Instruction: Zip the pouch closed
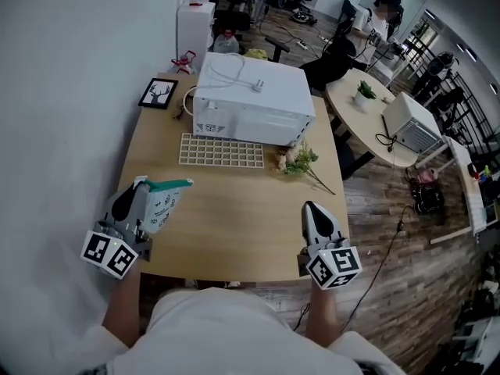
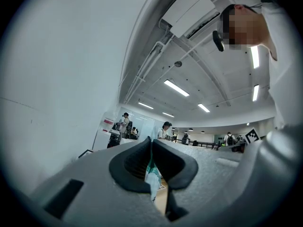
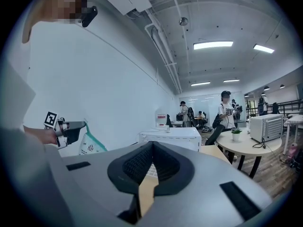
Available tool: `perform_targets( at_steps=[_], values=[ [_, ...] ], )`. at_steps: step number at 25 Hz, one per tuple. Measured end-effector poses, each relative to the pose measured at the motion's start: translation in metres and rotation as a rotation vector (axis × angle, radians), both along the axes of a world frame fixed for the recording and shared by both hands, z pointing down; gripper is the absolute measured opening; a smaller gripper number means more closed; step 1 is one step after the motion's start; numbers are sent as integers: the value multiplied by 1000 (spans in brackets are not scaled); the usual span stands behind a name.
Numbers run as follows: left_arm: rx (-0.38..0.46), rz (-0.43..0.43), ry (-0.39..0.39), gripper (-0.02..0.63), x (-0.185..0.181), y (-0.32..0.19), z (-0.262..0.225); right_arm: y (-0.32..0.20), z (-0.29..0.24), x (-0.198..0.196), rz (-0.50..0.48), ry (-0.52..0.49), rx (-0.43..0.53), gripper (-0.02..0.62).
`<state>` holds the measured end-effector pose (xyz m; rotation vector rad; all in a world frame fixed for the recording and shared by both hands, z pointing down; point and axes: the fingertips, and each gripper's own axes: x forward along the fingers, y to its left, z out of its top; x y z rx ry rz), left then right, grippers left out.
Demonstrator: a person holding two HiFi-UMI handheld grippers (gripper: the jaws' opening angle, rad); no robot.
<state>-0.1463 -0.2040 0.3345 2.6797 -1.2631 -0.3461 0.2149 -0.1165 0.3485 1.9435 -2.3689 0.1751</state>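
A white pouch with small prints and a teal zipper edge hangs above the left front of the wooden table. My left gripper is shut on one end of it. In the left gripper view a strip of the pouch shows pinched between the closed pads of the left gripper. My right gripper hovers over the table's right front, shut with nothing in it. The right gripper view shows the right gripper with its jaws together, and the pouch held up far to the left.
A white oven stands at the back of the table with a white grid tray before it. A flower sprig lies at the right, a framed deer picture at the back left. The wall runs along the left; a round table stands at the right.
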Motion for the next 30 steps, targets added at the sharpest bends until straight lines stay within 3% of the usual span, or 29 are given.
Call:
perform_targets(
  at_steps=[15,30],
  values=[
    [3,-5,-7,18,-4,9,3,1,16,-20,-42,-74,3,0],
    [8,-10,12,18,-5,9,-1,-6,14,-27,-68,-54,15,0]
  ],
)
